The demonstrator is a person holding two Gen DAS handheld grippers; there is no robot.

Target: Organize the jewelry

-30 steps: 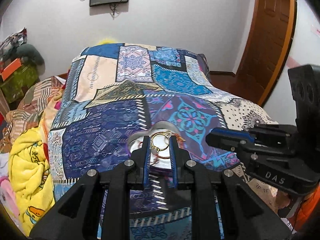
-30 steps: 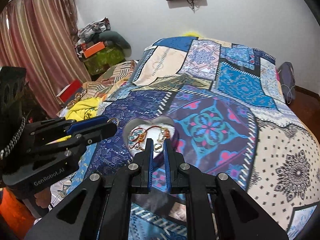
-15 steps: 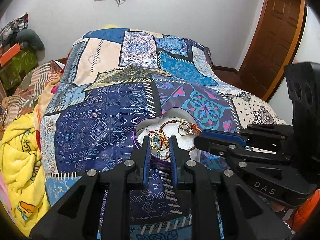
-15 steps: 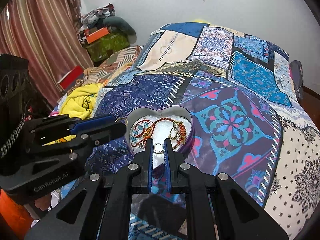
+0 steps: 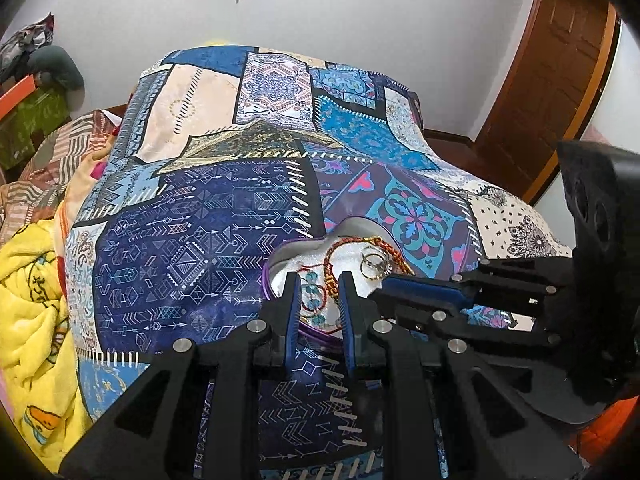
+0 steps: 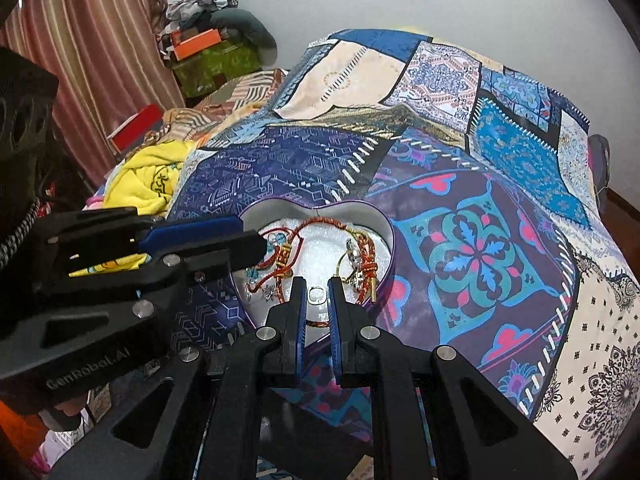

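A heart-shaped tin with a purple wall sits on the patchwork bedspread; it also shows in the left wrist view. Inside lie red cord bracelets, gold rings and other pieces. My right gripper is shut on a small silver ring, held over the tin's near edge. My left gripper hovers over the tin's near left rim, fingers a little apart, nothing between them. Each gripper shows in the other's view: the right, the left.
The bed is covered by a blue patchwork bedspread. A yellow blanket is heaped on the left. Boxes and clothes are piled by the curtain. A wooden door stands at the right.
Both grippers have moved forward and down toward the tin, which now looks larger. The right gripper still holds the small ring; the left stays slightly open.
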